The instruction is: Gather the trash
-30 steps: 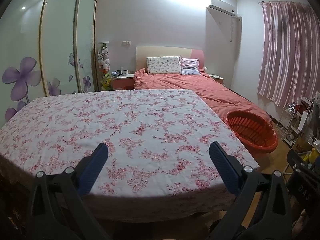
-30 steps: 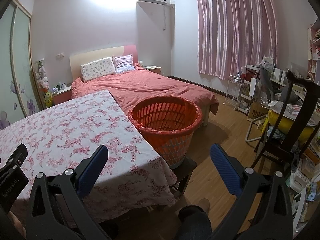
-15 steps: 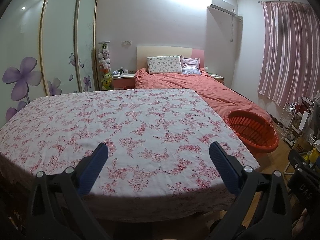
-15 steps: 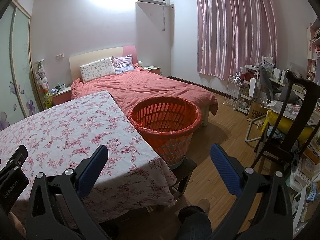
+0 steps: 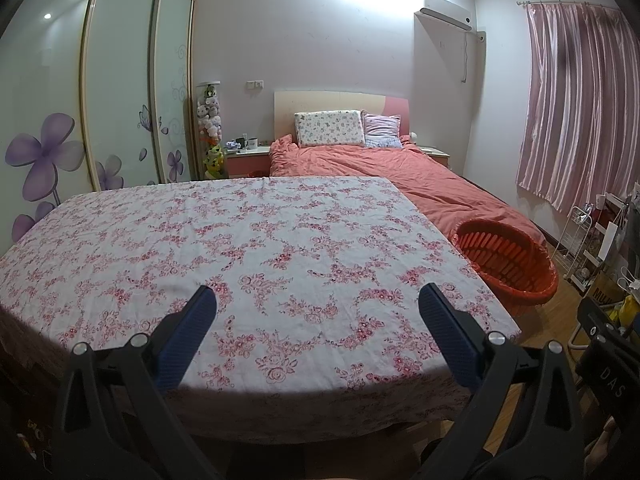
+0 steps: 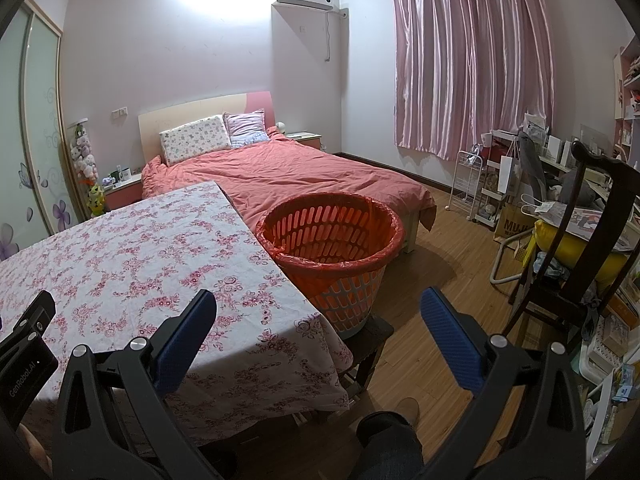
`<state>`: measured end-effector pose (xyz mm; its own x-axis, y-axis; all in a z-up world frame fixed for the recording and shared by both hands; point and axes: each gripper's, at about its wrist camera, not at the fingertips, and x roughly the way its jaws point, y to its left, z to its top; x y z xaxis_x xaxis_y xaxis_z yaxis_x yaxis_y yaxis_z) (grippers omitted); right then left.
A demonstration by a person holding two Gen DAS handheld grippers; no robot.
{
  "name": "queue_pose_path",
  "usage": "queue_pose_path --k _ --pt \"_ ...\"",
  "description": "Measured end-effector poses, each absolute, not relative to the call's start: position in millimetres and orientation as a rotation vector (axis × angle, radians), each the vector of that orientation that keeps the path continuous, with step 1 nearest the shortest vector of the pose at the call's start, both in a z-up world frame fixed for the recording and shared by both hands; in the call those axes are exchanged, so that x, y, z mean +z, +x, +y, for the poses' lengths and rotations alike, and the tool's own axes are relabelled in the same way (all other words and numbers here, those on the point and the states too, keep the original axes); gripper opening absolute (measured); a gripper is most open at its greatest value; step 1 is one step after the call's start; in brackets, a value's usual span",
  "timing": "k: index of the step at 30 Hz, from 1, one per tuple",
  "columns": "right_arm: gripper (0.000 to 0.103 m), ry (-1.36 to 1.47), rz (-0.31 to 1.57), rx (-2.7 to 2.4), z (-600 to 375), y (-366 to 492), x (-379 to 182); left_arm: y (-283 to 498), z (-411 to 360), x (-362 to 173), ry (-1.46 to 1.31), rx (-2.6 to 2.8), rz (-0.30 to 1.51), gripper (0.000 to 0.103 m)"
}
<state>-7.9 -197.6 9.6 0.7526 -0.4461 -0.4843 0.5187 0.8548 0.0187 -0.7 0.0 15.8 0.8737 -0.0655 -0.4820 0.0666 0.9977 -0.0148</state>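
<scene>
Basket [image 6: 330,240], red-lined, stands on a dark stool just beside the table's [image 5: 256,240] right edge. Left gripper [image 5: 316,300] hangs above the table's near edge, jaws wide, holding nothing. Right gripper [image 6: 318,304] likewise wide and unloaded, over the table corner. Only the right view shows open wooden floor [image 6: 440,256] beyond the basket.

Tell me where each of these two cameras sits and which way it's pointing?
Left wrist: on the left gripper, facing across the floral tablecloth toward the bed; its two open blue fingers show.
Right wrist: on the right gripper, aimed over the table corner at the orange basket; open fingers, a knee show.
Shared: tablecloth, basket, bed, curtain.
</scene>
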Motion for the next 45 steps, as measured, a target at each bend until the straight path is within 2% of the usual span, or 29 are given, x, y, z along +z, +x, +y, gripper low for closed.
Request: queue_pose_path --k 45 --pt "0.101 0.157 0.488 -0.53 -198.3 -8.4 9.5 -2.5 3.0 12.0 0.007 -0.06 0.516 0.099"
